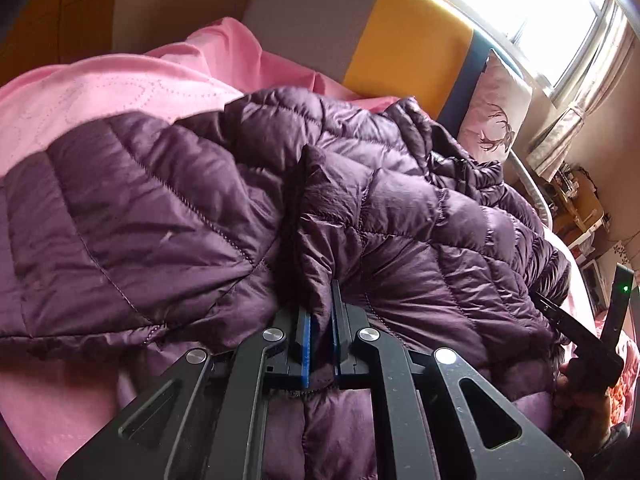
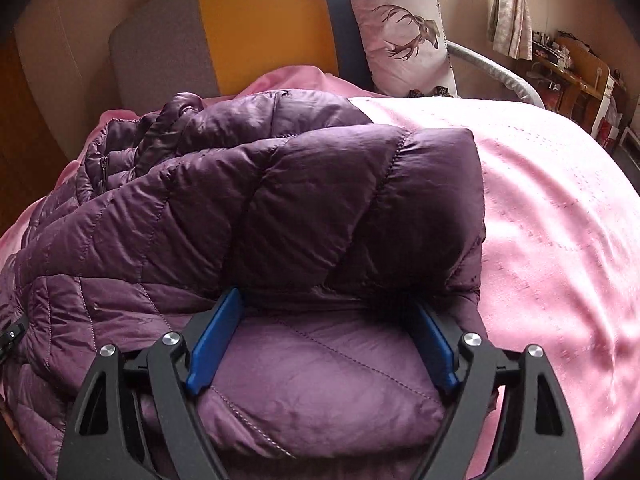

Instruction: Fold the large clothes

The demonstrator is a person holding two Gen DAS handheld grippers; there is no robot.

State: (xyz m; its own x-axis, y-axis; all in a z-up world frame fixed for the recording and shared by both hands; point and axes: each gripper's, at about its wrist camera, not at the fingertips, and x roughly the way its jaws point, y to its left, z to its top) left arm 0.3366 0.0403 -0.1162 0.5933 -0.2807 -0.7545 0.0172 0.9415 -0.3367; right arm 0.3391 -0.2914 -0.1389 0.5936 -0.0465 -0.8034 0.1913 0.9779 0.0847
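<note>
A quilted purple down jacket lies spread on a pink bed cover. My left gripper is shut on a raised ridge of the jacket's fabric, pinched between its blue pads. In the right wrist view the jacket lies folded over itself. My right gripper is open, its blue pads wide apart around a puffy part of the jacket, with fabric lying between them. The right gripper also shows at the far right of the left wrist view.
A grey, yellow and blue headboard stands behind the bed. A white pillow with a deer print leans on it. Bare pink cover stretches right of the jacket. A cluttered wooden desk and a curtained window are beyond.
</note>
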